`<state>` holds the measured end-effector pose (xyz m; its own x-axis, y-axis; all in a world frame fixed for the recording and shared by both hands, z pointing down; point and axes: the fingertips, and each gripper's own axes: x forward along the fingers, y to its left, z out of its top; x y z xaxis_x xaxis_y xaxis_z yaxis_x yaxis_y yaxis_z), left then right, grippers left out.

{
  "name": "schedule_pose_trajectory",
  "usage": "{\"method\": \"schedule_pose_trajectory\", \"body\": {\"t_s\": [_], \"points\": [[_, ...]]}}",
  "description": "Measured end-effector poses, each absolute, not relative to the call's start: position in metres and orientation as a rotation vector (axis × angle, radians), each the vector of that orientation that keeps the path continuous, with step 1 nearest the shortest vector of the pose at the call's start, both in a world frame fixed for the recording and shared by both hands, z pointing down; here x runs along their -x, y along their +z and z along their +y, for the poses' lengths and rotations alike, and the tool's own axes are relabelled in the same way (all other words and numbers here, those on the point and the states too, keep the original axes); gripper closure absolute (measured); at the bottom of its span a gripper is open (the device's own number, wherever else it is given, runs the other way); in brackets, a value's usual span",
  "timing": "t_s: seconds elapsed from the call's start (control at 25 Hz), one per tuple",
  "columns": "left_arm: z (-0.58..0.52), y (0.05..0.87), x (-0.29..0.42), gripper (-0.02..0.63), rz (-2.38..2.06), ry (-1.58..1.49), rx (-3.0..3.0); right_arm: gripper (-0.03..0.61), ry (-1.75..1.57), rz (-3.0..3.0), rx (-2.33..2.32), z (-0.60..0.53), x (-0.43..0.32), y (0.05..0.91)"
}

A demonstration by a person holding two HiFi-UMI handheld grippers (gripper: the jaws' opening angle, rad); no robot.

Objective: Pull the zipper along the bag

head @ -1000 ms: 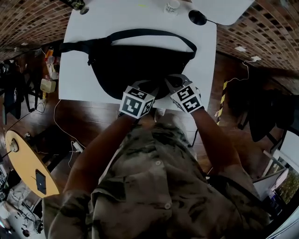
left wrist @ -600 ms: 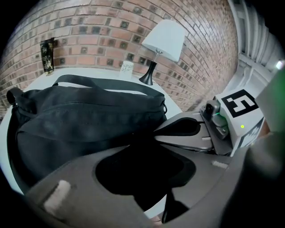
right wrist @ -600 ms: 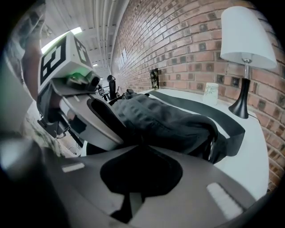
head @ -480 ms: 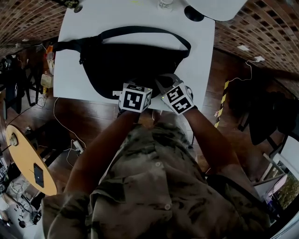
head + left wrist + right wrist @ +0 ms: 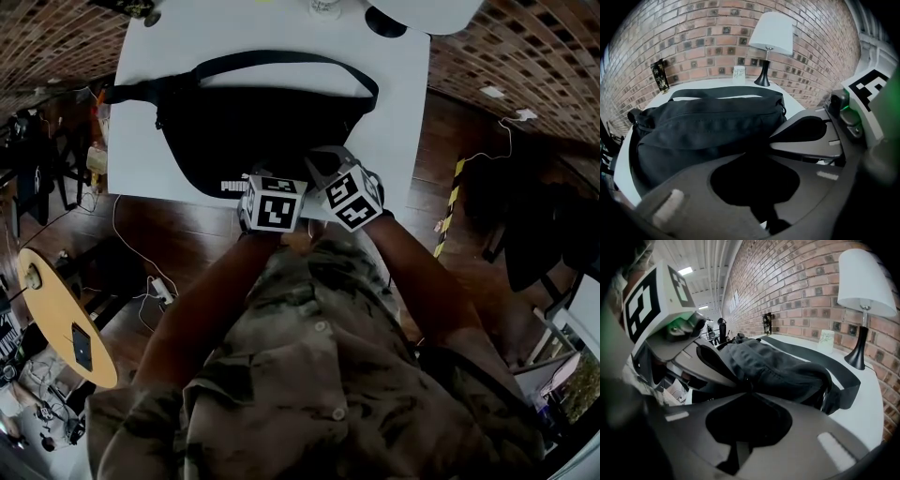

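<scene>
Since our left gripper (image 5: 757, 150) and right gripper (image 5: 747, 390) both have fingers pinching the near edge of the black bag (image 5: 262, 122), which lies at the tabletop (image 5: 403, 112) rim, we judge a slipping left hold could drag it off.

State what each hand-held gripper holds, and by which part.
Both are shut on the bag at its near edge, side by side: the left hand-held gripper and the right hand-held gripper. Whether either grips the zipper pull cannot be told.
</scene>
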<state>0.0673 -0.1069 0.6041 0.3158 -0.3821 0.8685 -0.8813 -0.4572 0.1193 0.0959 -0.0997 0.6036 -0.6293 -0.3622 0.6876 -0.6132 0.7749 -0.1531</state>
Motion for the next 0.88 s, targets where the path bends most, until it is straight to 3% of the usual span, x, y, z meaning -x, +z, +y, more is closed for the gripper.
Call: {"method": "schedule_pose_trajectory", "body": {"t_s": [0.88], "points": [[-0.106,0.568,-0.026,0.594,-0.807,0.832,-2.157,0.578,0.464,-2.182,-0.788,-0.099,-0.097,0.609]]}}
